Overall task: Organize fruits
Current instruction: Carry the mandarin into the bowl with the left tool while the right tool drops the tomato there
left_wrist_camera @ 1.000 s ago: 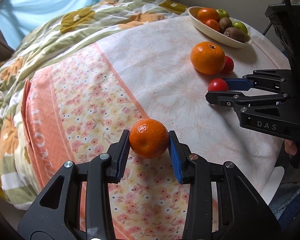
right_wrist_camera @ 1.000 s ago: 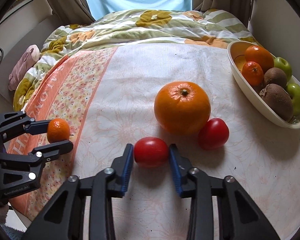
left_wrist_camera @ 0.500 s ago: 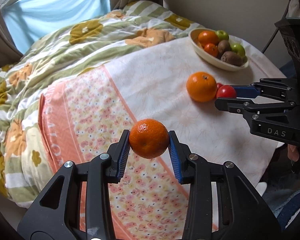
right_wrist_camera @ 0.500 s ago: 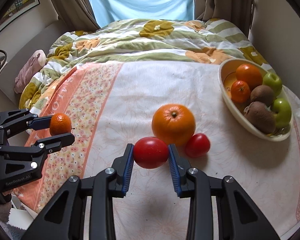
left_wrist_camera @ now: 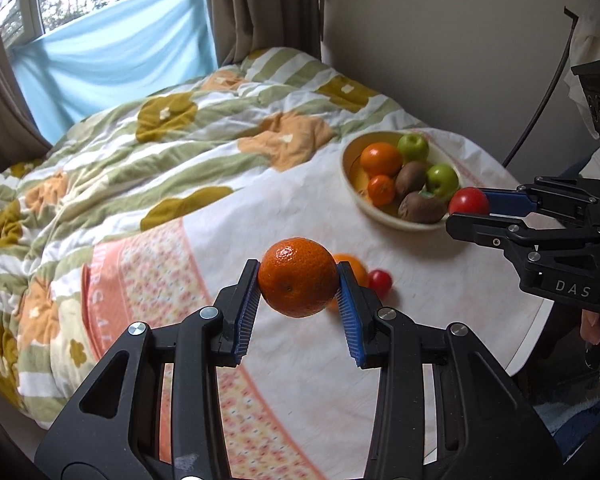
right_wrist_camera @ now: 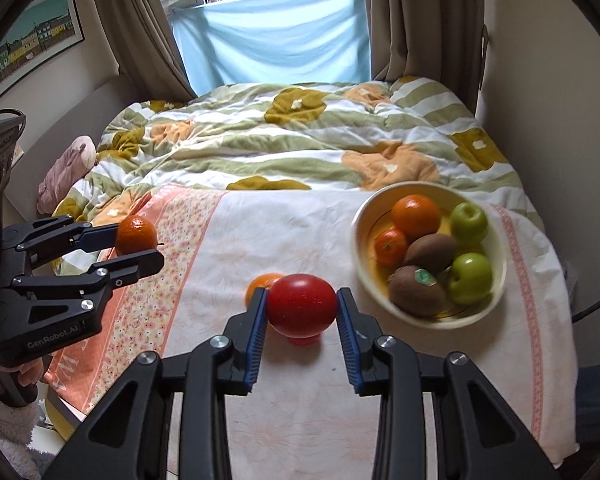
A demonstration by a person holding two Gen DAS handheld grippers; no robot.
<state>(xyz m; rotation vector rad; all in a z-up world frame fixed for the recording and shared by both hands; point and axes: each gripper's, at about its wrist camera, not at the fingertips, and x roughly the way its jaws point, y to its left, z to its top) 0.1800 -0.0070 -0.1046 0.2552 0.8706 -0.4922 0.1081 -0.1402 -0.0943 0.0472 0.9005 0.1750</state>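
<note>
Up at about 2 o'clock on the white cloth-covered table (right_wrist_camera: 300,240) sits the shallow cream-coloured oval bowl (right_wrist_camera: 364,216), and it holds six pieces of fruit: a large orange (right_wrist_camera: 415,211) at the bowl's far side, a small mandarin (right_wrist_camera: 390,246) at its 9 o'clock edge, two round green apples (right_wrist_camera: 469,218) toward 3 o'clock, one behind the other, and two brown fuzzy kiwis (right_wrist_camera: 431,252) in the middle and near side, the nearer kiwi wearing a small green sticker. Both grippers hang in the air above the table. The left gripper (left_wrist_camera: 298,280) has its blue-padded jaws clamped on a small round orange mandarin (left_wrist_camera: 297,276), pads pressing both sides of the fruit. The right gripper (right_wrist_camera: 301,308) has its blue-padded jaws clamped on a smooth red tomato (right_wrist_camera: 301,305), which in the left wrist view appears just at the 3 o'clock rim of the bowl, though whether it is over the bowl cannot be told. Two fruits lie on the cloth outside the bowl, at about 8 o'clock from it: a big loose orange (left_wrist_camera: 350,266) and a second red tomato (left_wrist_camera: 380,281), touching or nearly so, both partly hidden behind the held fruit. A green, white and orange flowered quilt (right_wrist_camera: 300,136) covers the bed at 12 o'clock beyond the table.
</note>
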